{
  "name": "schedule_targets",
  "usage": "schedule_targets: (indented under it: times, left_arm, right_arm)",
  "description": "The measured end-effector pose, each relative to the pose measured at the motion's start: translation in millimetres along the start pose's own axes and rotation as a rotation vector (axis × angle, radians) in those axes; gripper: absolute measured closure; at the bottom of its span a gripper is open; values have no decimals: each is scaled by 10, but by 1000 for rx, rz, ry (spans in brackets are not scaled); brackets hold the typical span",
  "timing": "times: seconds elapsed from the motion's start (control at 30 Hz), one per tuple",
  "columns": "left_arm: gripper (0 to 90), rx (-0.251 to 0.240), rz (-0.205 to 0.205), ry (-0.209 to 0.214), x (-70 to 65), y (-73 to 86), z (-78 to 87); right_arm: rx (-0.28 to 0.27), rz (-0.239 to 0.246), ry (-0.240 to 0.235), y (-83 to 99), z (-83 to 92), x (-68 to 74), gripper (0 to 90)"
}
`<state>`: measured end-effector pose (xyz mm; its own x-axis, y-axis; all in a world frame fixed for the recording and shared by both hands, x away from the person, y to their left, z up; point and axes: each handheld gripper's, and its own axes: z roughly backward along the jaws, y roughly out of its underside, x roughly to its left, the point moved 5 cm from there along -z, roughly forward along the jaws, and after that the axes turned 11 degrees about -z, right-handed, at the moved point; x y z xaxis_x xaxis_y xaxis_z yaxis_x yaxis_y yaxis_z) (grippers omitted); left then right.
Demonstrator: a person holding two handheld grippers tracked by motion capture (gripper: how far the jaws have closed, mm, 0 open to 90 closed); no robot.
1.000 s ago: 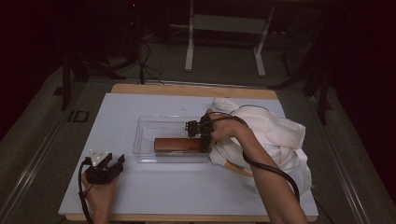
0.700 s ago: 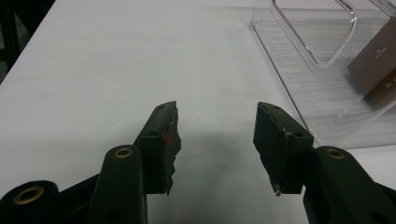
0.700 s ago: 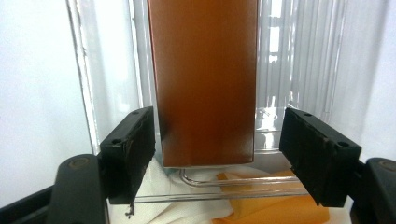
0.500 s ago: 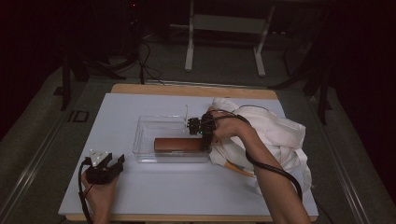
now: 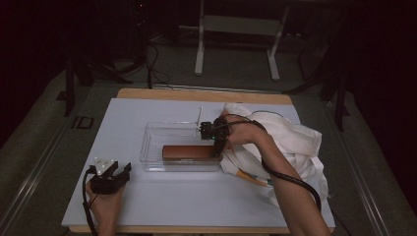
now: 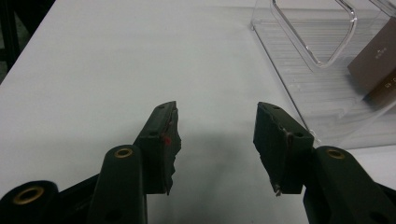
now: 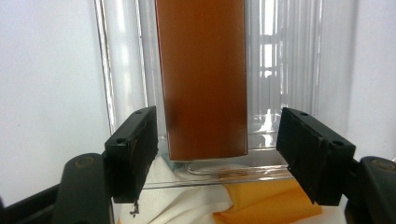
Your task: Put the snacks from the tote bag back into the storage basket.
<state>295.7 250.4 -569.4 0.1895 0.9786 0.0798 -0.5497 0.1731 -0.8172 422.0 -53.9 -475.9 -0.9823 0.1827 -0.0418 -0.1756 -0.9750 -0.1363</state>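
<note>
Dark floor and dim stands surround a wooden table covered by a white sheet (image 5: 147,201); cables and metal legs behind it are hard to make out.

Near the middle of the sheet stands a clear plastic tray (image 5: 156,133), and a long brown box (image 5: 189,152) lies inside it along the near wall. In the right gripper view the box (image 7: 203,74) runs away from the camera, its far end cut off by the top edge, with the tray's ribbed wall (image 7: 285,65) beside it.

At the tray's right end, the right gripper (image 5: 218,147) points down at the box's end. Its jaws have just been closing and stand on either side of the box with a gap on each side, most clearly on the right jaw's side, so nothing is grasped. Whether the left pad touches the box cannot be told.

Crumpled white cloth (image 5: 295,142) lies to the right of the tray, partly hidden by the person's forearm; something yellow-orange (image 5: 251,178) pokes out under it, too covered to name. The same cloth (image 7: 187,205) and yellow piece (image 7: 261,200) show below the tray's end.

Near the front left corner, well apart from the tray, the left gripper (image 5: 123,173) rests on the sheet. Its jaws (image 6: 215,140) are spread with only bare sheet between them, and the tray's corner (image 6: 299,74) shows beyond, cut off at the frame edge.
</note>
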Motion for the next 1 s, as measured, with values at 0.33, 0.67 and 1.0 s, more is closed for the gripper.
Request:
schedule_targets:
  times: [0.33,0.67,1.0]
  left_arm:
    - [507,1,-2,-1,-1,0,0]
    - [507,1,0,0,-1,0,0]
    - [506,1,4,-1,2,0,-3]
  right_arm:
    - [-56,-15,6,24,89,12,331]
    - [-84,-19,15,63,107,46,331]
    - [-130,-8,52,159,249,99,330]
